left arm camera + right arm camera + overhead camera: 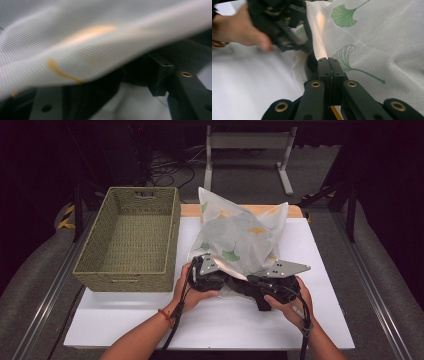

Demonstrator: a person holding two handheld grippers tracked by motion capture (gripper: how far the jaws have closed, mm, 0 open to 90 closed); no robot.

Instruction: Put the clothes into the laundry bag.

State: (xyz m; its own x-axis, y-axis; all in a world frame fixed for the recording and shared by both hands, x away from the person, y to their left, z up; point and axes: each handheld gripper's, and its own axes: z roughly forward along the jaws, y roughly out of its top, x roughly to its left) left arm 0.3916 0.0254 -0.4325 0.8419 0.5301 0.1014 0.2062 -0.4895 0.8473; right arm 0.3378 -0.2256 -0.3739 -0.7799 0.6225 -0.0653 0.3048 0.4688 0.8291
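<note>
A white pillow cover (240, 235) printed with green and yellow leaves lies puffed up on the white table (225, 325). Both grippers meet at its near edge. My left gripper (222, 275) sits at the near left corner; in the left gripper view the fabric (87, 37) drapes loosely over its jaws (117, 100), which stand apart. My right gripper (240, 282) comes in from the right, and its jaws (328, 61) are pressed together on the cover's hem (374, 37). The left gripper (284, 32) and its hand show blurred just beyond.
A woven greenish basket (125, 276) stands on the table's left side, close beside the cover, with nothing inside. A white metal frame (247, 140) and cables lie on the floor behind the table. Bare table surface runs along the near edge.
</note>
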